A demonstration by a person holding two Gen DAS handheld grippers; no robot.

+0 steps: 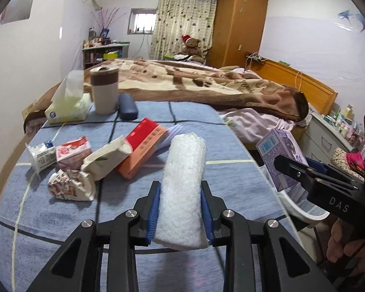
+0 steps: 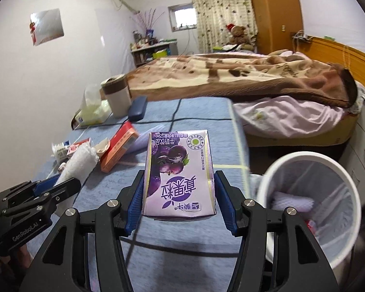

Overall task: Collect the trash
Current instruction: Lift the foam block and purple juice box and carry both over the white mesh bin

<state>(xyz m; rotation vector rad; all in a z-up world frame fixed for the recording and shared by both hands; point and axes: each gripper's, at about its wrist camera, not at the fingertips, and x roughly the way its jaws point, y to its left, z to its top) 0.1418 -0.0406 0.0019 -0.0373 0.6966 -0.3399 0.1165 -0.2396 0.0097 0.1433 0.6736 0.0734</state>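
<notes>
Left wrist view: left gripper [image 1: 181, 209] clamped on a white bubble-wrap roll [image 1: 183, 185], blue pads pressed into both flanks, roll standing up out of the jaws and clear of the blue checked table cover [image 1: 194, 119], probably lifted for carrying off. Left behind on the cover: a crumpled milk carton [image 1: 71, 187], a small white pouch [image 1: 41, 157], a red-and-orange box [image 1: 143, 149] propped on a white carton [image 1: 104, 159]. Farther back, likely keepers rather than trash: tissue pack [image 1: 68, 102], lidded cup [image 1: 104, 90].

Right wrist view: right gripper [image 2: 180, 204] closed on a purple grape-milk carton [image 2: 180, 172], squeezed across its narrow sides, print upside down, held above the cover. Just to the right and lower, a white bin [image 2: 309, 194] with a liner and some trash already inside, evidently the destination for both loads.
</notes>
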